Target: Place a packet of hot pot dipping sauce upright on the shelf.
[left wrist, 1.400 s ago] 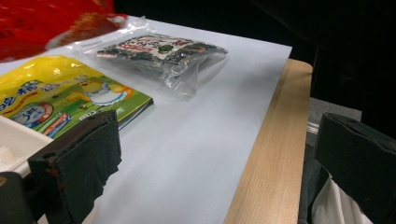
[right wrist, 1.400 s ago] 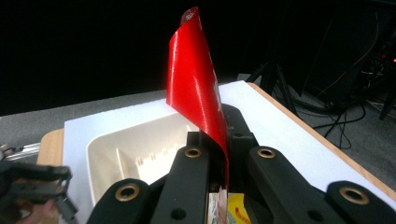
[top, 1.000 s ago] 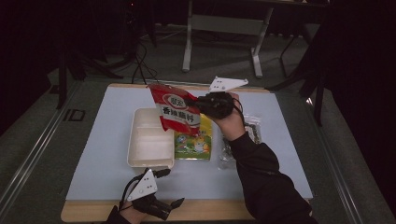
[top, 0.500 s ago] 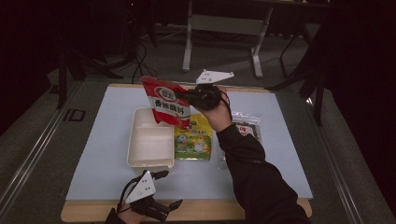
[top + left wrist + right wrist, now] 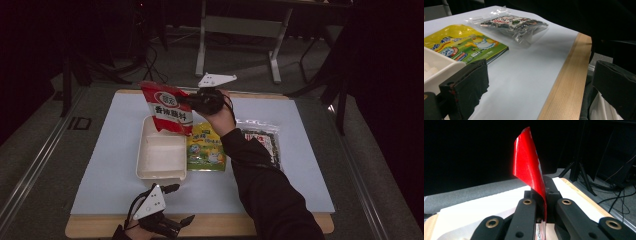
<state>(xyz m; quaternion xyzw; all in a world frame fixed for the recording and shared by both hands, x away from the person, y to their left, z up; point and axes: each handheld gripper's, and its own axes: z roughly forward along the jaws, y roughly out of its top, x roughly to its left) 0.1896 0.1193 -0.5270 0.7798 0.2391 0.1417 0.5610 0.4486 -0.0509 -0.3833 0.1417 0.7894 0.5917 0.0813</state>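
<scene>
While your left gripper (image 5: pixel 172 205) rests wide open at the table's (image 5: pixel 100 165) near edge, just before the white tray (image 5: pixel 161 155), your right gripper (image 5: pixel 187 101) pinches the red snack bag (image 5: pixel 167 112), hanging above the tray's far end.

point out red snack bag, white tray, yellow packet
red snack bag (image 5: pixel 169 111), high view, printed front.
white tray (image 5: pixel 161 172), high view, near rim.
yellow packet (image 5: pixel 206 150), high view, middle of its face.
</scene>
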